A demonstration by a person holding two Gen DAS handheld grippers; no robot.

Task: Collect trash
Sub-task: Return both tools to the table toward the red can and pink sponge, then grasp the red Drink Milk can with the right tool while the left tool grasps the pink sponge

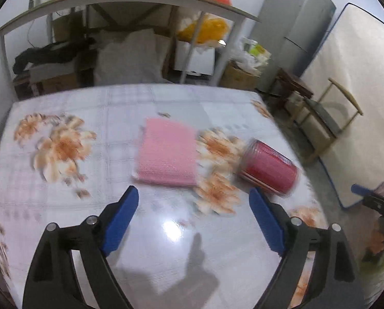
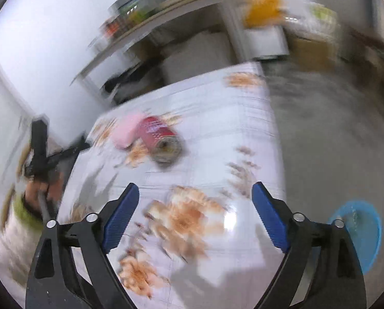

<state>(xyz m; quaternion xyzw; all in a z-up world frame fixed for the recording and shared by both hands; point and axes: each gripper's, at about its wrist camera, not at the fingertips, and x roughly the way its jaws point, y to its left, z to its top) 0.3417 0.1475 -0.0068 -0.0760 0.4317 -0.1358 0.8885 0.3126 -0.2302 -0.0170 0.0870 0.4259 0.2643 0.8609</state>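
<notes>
A red can (image 1: 269, 171) lies on its side on the flowered tablecloth, right of a flat pink pack (image 1: 167, 153). My left gripper (image 1: 194, 197) hangs above the cloth with its blue-padded jaws wide open and nothing between them; the can lies just beyond its right finger. In the blurred right wrist view the same red can (image 2: 161, 140) shows its metal end, with the pink pack (image 2: 126, 130) behind it. My right gripper (image 2: 195, 191) is open and empty too, over the near part of the table. The other gripper (image 2: 41, 152) and a hand show at the left edge.
The table (image 1: 63, 206) ends close to the can on the right. A blue basin (image 2: 359, 231) stands on the floor by the table's right side. Behind are a cluttered shelf table (image 1: 114, 2), boxes, a grey fridge (image 1: 295, 25), a wooden chair (image 1: 328, 121) and a leaning mattress (image 1: 351, 103).
</notes>
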